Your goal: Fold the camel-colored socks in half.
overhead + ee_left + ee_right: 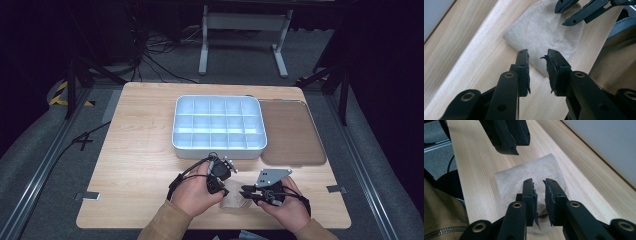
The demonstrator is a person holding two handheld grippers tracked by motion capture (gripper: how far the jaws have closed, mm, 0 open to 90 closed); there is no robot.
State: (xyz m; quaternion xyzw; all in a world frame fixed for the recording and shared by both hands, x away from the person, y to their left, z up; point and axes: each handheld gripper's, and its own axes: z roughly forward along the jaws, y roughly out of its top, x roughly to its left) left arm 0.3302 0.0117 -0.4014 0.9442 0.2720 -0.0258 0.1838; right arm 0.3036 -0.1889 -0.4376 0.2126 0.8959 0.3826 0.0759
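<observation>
Your left hand-held gripper (537,56) hovers over one edge of a beige folded cloth (546,30) lying flat on the table (140,150), its jaws a narrow gap apart and holding nothing. Your right hand-held gripper (538,184) faces it from the cloth's other side, jaws likewise narrowly parted above the fabric. Behind the cloth sits a white divided tray (218,145).

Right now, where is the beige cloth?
In the high view the beige cloth lies flat at the table's near edge, between the left gripper and right gripper, in front of the white divided tray.
</observation>
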